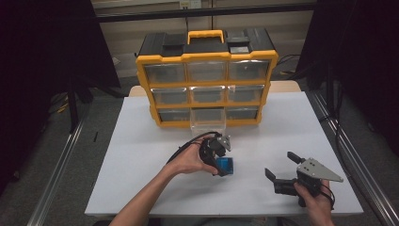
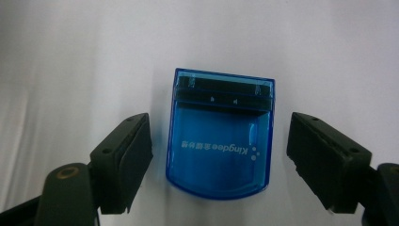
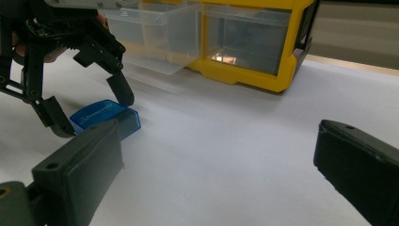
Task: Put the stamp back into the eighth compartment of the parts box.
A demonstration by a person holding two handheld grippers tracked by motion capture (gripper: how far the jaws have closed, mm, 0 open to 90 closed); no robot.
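Note:
A small translucent blue plastic box (image 1: pixel 227 166) with white lettering lies flat on the white table (image 1: pixel 141 155), near the middle front. My left gripper (image 1: pixel 221 162) points down over it, held by a hand. In the left gripper view the blue box (image 2: pixel 220 141) sits between the two black jaws of the left gripper (image 2: pixel 220 125), with a gap on each side, so the pads do not touch it. My right gripper (image 1: pixel 279 163) rests at the front right, open and with nothing between its jaws. Its own view shows the blue box (image 3: pixel 106 115) under the left gripper (image 3: pixel 91 113).
A yellow and black drawer organizer (image 1: pixel 207 84) with clear drawers stands at the back of the table. Its bottom middle drawer (image 1: pixel 208 123) is pulled out toward the left gripper. Dark stands and metal rails flank the table.

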